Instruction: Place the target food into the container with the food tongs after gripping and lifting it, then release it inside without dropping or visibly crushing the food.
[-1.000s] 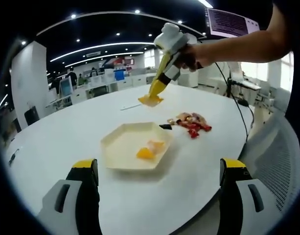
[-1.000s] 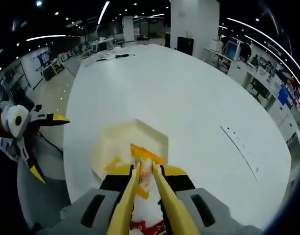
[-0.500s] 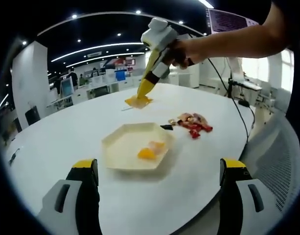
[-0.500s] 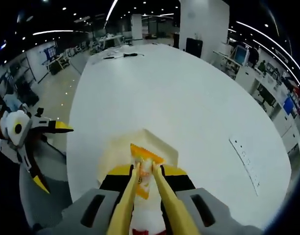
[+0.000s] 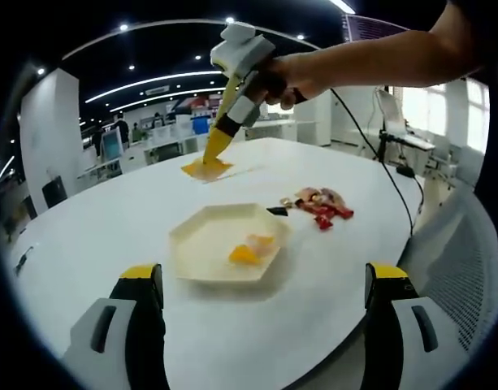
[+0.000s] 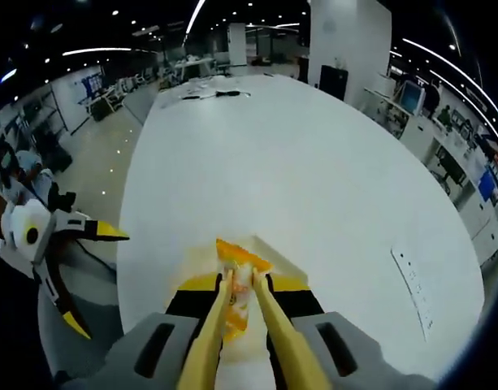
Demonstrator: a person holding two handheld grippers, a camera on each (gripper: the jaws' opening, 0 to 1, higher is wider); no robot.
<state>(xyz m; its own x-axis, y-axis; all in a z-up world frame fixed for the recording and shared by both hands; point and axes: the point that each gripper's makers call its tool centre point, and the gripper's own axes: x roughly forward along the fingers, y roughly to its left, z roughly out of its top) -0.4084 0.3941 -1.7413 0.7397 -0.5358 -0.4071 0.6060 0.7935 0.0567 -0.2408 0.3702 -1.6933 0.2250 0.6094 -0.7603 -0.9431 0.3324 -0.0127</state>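
Orange snack packet [image 6: 237, 291] pinched lengthwise in right tongs [image 6: 241, 286], pointing forward above hexagonal tray [image 5: 201, 240], left tongs [image 5: 261, 280] spread wide.

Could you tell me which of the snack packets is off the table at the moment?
The orange packet pinched in the yellow tongs held by the right gripper. Another orange packet lies in the hexagonal tray; the red packets rest on the table.

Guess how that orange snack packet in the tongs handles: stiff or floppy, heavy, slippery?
The orange packet hangs flat from the yellow tongs, so it is probably light and thin. Its free end juts out past the tips without drooping much, which suggests some stiffness. The wrapper looks glossy, so it may slip; the right gripper clamps the tongs on it.
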